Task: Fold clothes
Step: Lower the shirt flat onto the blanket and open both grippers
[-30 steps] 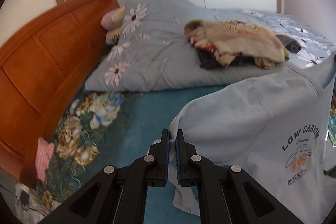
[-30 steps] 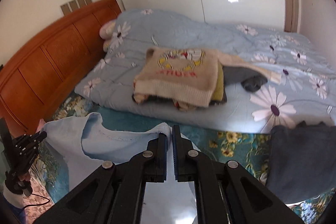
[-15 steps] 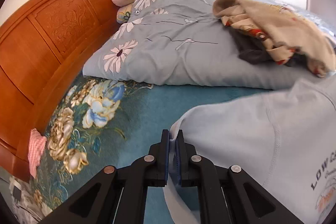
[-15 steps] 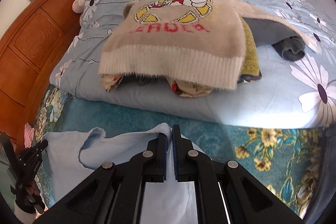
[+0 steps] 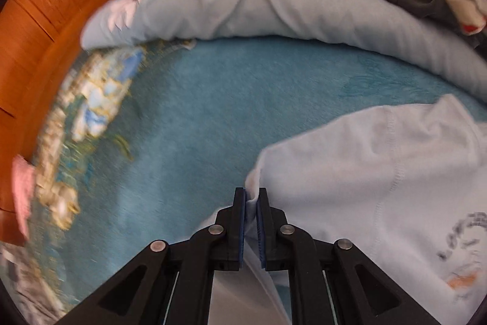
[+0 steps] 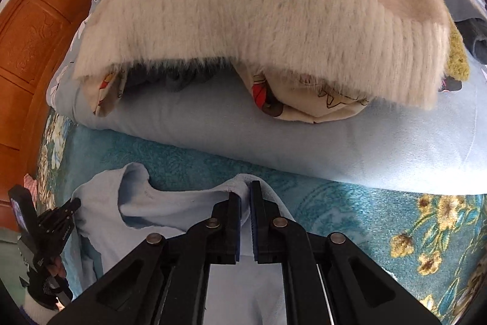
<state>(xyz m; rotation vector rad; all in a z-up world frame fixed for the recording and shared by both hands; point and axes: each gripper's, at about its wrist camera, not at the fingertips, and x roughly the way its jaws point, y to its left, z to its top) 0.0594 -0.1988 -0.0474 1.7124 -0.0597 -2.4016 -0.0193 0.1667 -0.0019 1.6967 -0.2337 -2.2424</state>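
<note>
Holding a pale blue T-shirt (image 5: pixel 380 188) by two points, we note the left gripper (image 5: pixel 251 197) pinching a bunched edge of the fabric between its blue pads, and the right gripper (image 6: pixel 245 191) pinching cloth near the collar, its fingers drawn close together on the fold. The shirt lies low over the teal floral blanket (image 5: pixel 188 124), its printed front partly visible at the right of the left wrist view, though the lettering is blurred. Beyond it sits a light blue quilt (image 6: pixel 304 139), on which rests a pile of other garments topped by a fuzzy beige sweater (image 6: pixel 258 11); a wooden headboard (image 5: pixel 45 8) stands at the left. In our judgement the step in hand is laying the shirt out flat on the blanket prior to folding. The next move appears to call for both grippers drawing apart to take out the slack, setting the garment down short of the quilt, and only then letting go.
</note>
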